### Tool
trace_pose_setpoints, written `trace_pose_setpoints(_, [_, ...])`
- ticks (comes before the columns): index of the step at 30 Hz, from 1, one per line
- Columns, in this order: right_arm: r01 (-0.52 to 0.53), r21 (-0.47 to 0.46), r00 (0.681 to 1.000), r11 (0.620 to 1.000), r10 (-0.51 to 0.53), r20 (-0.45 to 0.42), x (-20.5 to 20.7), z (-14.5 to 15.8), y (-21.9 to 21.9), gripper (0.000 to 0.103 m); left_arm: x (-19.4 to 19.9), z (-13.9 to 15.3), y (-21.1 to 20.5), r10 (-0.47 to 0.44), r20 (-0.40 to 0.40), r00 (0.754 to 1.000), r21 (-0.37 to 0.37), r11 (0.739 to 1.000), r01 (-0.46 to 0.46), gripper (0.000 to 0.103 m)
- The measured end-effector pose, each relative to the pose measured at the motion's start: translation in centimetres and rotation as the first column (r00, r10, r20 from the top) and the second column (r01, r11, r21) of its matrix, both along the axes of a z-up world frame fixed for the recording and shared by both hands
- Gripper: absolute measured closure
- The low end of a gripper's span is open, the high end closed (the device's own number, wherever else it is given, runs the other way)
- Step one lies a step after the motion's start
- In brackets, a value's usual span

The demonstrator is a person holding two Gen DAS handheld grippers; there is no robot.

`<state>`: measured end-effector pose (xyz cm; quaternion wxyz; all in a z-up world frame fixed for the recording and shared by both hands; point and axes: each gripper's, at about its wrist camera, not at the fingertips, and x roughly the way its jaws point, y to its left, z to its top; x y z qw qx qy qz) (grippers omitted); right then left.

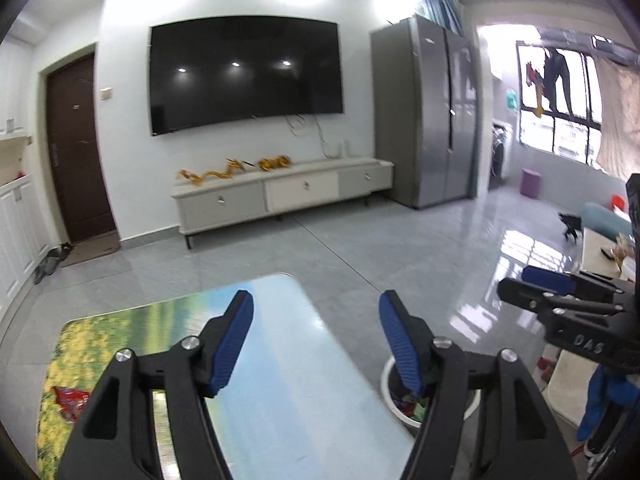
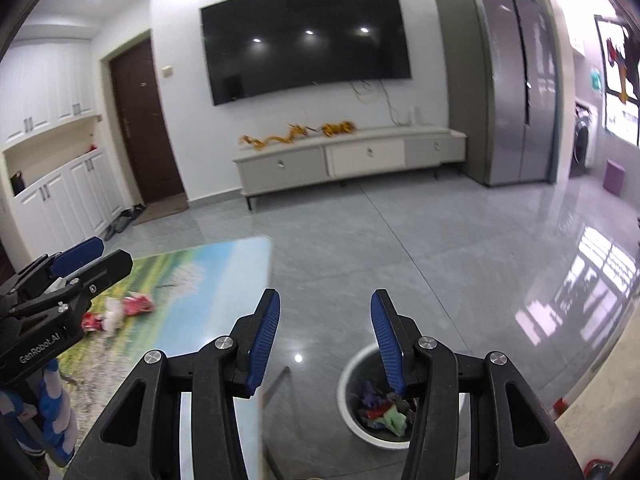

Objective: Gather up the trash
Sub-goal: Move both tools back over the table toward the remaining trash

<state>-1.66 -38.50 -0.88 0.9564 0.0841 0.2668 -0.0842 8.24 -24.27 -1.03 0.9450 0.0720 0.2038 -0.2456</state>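
My left gripper (image 1: 316, 320) is open and empty above the glass table (image 1: 280, 380) with its landscape print. A red wrapper (image 1: 70, 398) lies on the table at the left. My right gripper (image 2: 325, 320) is open and empty, above the floor next to the table's right edge (image 2: 224, 280). A white trash bin (image 2: 352, 364) with crumpled coloured trash (image 2: 380, 412) stands on the floor below it; the bin also shows in the left wrist view (image 1: 394, 376). Red and white wrappers (image 2: 120, 310) lie on the table near the left gripper (image 2: 76, 260).
A TV cabinet (image 1: 280, 192) stands under a wall TV (image 1: 244, 72). A grey fridge (image 1: 428, 112) stands to the right, a dark door (image 1: 76, 148) and white cupboards (image 2: 64, 196) to the left. A second low table (image 1: 604, 256) sits at the far right.
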Motion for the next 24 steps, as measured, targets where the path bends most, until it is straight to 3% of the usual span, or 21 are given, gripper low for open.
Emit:
trace_pose_setpoints(4, [-0.044,-0.029,0.998,0.999,0.045,0.032,-0.5,2.3,3.1,0.051,-0.5,1.1,4.0,0.052,0.036,0.998,-0.028,0.998,-0.051,0.028])
trace_pose_setpoints(13, [-0.162,-0.066,0.984,0.985,0.167,0.069,-0.4,6.1,9.7,0.049,-0.1,1.4,11.9,0.172,0.054,0.984,-0.051,0.984,-0.170,0.027])
trace_pose_setpoints(18, [-0.235,-0.076,0.969,0.969,0.239,0.059,1.3,6.3,13.0,0.049,0.5,0.6,16.5,0.226,0.044,0.973,-0.053,0.973,-0.224,0.027])
trace_pose_setpoints(24, [-0.349,-0.062,0.937,0.935,0.350,0.008,4.8,4.5,16.6,0.049,1.7,-1.4,24.5,0.288,-0.006,0.958,-0.055,0.956,-0.288,0.028])
